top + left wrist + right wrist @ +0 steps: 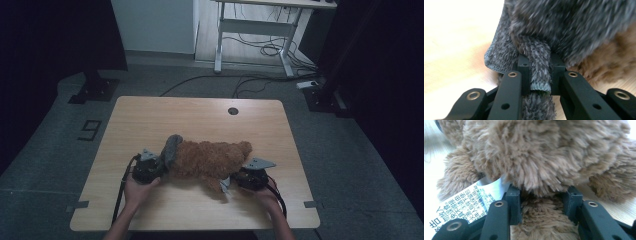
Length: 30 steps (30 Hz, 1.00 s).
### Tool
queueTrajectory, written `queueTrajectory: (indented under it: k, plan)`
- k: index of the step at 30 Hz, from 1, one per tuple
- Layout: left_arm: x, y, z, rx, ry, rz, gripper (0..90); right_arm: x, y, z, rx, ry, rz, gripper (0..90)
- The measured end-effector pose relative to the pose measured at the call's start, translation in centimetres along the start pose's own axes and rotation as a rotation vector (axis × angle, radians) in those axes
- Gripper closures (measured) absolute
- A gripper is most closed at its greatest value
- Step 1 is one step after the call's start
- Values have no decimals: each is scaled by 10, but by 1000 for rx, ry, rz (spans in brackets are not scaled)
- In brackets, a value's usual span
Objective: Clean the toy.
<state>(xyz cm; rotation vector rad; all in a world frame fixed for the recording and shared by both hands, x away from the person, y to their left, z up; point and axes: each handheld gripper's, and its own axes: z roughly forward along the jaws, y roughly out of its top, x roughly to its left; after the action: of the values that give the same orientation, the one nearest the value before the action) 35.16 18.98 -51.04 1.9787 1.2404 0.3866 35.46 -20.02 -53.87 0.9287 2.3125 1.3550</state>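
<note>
High view: the brown plush bear lies mid-table, a grey fleece cloth over its left end. Soft, light, shape-shifting; best pinched at folds or limbs. The left gripper clamps the cloth's hem; the right gripper squeezes a plush limb beside the label.

One plush bear, one grey cloth, two tools.

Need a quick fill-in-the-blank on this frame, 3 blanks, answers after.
1. The left gripper is shut on a fold of the ____ cloth.
2. The right gripper is shut on part of the brown plush ____.
3. A white ____ with printed text hangs from the plush beside the right gripper.

Missing words: grey; toy; label
</note>
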Motion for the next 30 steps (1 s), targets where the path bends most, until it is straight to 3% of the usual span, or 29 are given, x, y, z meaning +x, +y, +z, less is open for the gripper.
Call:
queueTrajectory:
  k: [1,3,5,8,13,17,20,22,26,30]
  plan:
    - [-4,13,-17,-51,25,25,764,-1,0,-1,1,0,3,587]
    - [-18,25,-32,-112,25,69,765,-1,0,-1,0,0,3,587]
    - [-36,37,-41,-153,-4,115,765,-1,0,-1,1,1,1,587]
    - [-62,54,-41,-184,-62,154,764,-1,0,-1,2,0,1,586]
    - [-110,81,-11,-166,-160,206,763,-1,0,-2,3,1,2,583]
    - [-152,87,22,-123,-237,255,763,-1,0,-1,0,3,4,583]
    - [-175,81,47,-65,-233,313,763,0,-1,-2,12,3,15,583]
    - [-177,79,50,-63,-224,321,763,0,-1,-1,27,-13,-7,582]
    - [-172,77,48,-69,-216,321,764,-1,-3,-1,25,-6,1,583]
    - [-152,77,32,-82,-140,319,764,-3,-2,-1,24,0,18,591]
